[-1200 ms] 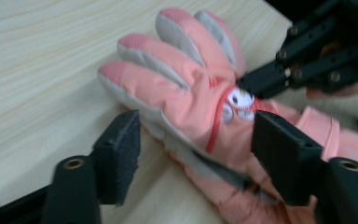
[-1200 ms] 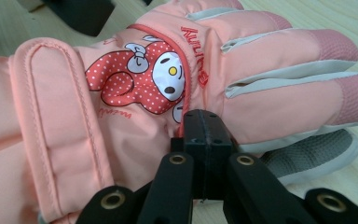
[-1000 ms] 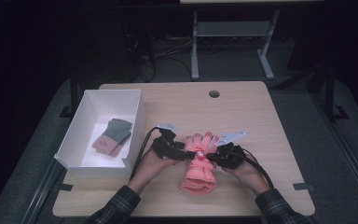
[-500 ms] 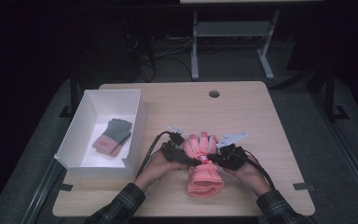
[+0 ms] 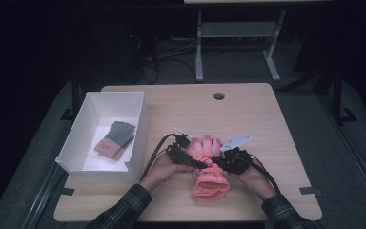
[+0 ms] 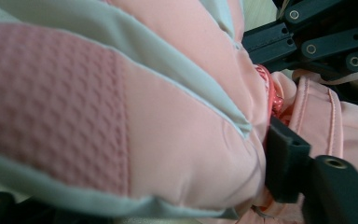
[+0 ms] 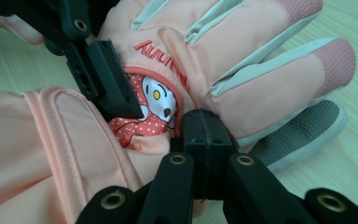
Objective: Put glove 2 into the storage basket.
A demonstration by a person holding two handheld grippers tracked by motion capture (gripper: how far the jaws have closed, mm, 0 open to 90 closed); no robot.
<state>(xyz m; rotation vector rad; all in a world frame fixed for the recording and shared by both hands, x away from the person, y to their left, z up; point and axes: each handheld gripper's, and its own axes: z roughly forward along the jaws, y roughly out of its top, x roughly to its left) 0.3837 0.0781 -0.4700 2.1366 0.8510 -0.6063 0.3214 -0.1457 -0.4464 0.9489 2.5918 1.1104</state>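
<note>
At the left of the desk (image 5: 267, 119), a white box (image 5: 83, 131) is standing with a folded grey-and-pink pair of gloves (image 5: 115, 139) lying inside it, well apart from the work. Nearer the middle, a pink glove (image 5: 209, 169) is lying on the desk between the two hands, its fingers pointing away from the person and its cuff toward the near edge.

The left hand-held gripper (image 5: 201, 164) is being brought in at the glove's left side; its jaws have just been closing, with padded pink fabric between them, though it cannot be told whether the pads are pressing on it yet. The right hand-held gripper (image 5: 215, 165) is being held closed at the middle of the glove, its jaws meeting on a fold of fabric beside the cartoon patch (image 7: 157, 100).

A slip is being risked here: the padding is thick and springy, so a shallow pinch may be squeezed out. Should the two hand-held grippers be pulled apart unevenly, the glove may be twisted or dragged toward the desk's near edge.
</note>
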